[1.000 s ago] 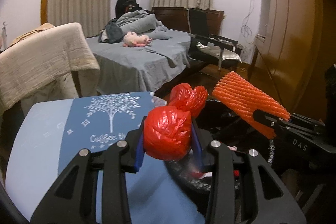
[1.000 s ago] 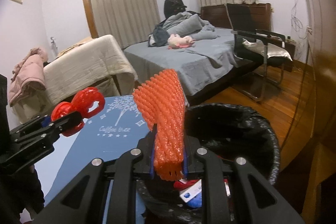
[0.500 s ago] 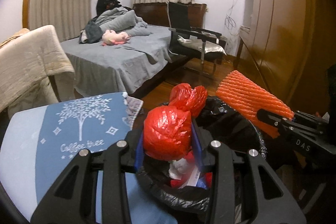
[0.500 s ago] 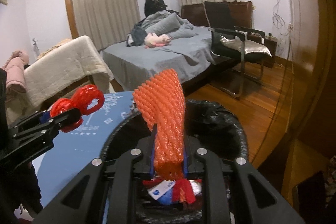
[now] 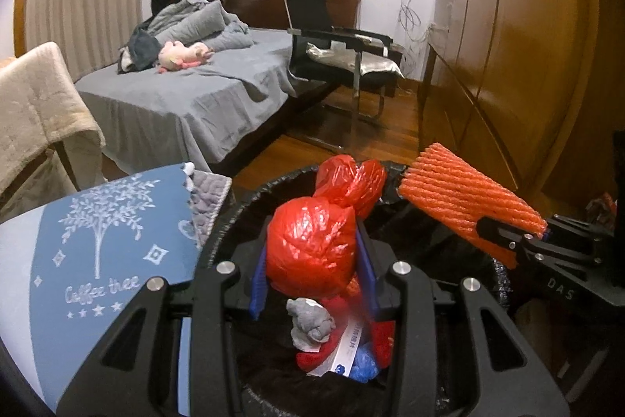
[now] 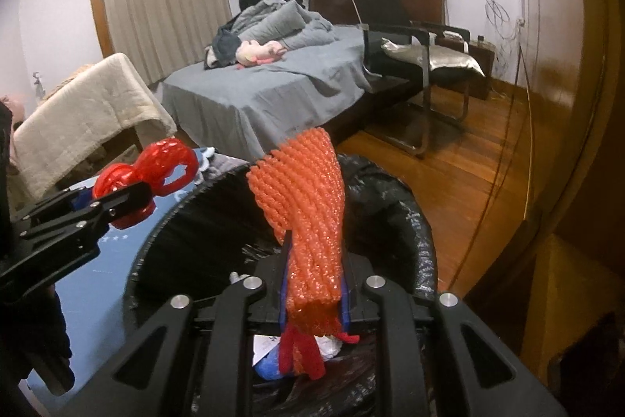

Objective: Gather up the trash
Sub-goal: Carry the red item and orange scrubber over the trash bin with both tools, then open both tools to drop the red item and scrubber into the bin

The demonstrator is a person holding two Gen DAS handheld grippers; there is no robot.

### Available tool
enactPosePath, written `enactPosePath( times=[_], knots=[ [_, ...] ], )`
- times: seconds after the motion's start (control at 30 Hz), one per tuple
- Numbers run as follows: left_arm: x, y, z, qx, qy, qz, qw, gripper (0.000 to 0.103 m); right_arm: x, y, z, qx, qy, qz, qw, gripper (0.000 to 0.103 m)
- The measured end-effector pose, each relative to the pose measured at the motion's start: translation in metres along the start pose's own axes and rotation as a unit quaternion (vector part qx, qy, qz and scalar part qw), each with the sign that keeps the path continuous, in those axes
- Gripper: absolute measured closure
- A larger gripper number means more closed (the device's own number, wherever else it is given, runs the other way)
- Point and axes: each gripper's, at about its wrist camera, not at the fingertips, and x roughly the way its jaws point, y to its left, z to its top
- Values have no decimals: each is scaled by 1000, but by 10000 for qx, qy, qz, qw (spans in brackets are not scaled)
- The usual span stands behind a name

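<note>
A knotted red plastic bag [image 5: 312, 245] is being clamped between the blue-padded fingers of the left gripper [image 5: 314, 272], directly above the open mouth of a bin [image 5: 234, 206] lined with crinkled black film. An orange foam net sleeve [image 6: 312, 213], ribbed and soft-looking, is being pinched flat by the nearly closed fingers of the right gripper [image 6: 312, 299], over the same bin opening; in the left wrist view it is being seen at about 3 o'clock of the red bag, apart from it. Inside the bin, a crumpled grey wad [image 5: 310, 323], red scraps and a white and blue wrapper [image 5: 347, 350] with unreadable print are lying loosely. The bin rim is being met at 9 o'clock by the edge of a counter [image 5: 23, 260] covered with a blue cloth [image 5: 105, 241] printed with a white tree and the words "Coffee tree". "DAS" is being shown on the right gripper's black body. Open wooden floor [image 6: 468, 182] is lying beyond the bin toward 1 o'clock, before a grey-sheeted bed [image 6: 273, 96] and a black chair [image 6: 410, 38].
</note>
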Motion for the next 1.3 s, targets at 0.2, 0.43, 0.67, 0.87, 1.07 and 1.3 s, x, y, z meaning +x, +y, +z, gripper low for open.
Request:
enactPosePath(
  times=[0.2, 0.43, 0.67, 0.87, 1.07, 1.3],
  knots=[
    [22, -2, -3, -43, 191, -193, 9996, 53, 18, -12, -4, 59, 118, -84, 9999, 79],
    [22, 8, 0, -197, 217, -319, 9991, 28, 23, -15, -4, -5, 162, -219, 9996, 43],
    [-1, 24, 5, -226, 94, -101, 9996, 13, 1, -3, 0, -242, -58, -229, 9994, 6],
    [-35, 42, 4, -421, 30, 276, 9987, 9, -19, 13, 9, -225, -88, -4, 9997, 6],
    [-77, 55, -7, -540, -130, 523, 9971, 9, -42, 37, 12, -229, -94, 296, 9993, 6],
    [-116, 59, -14, -547, -308, 709, 9955, 9, -72, 68, 15, -416, -235, 568, 9972, 6]
  ],
)
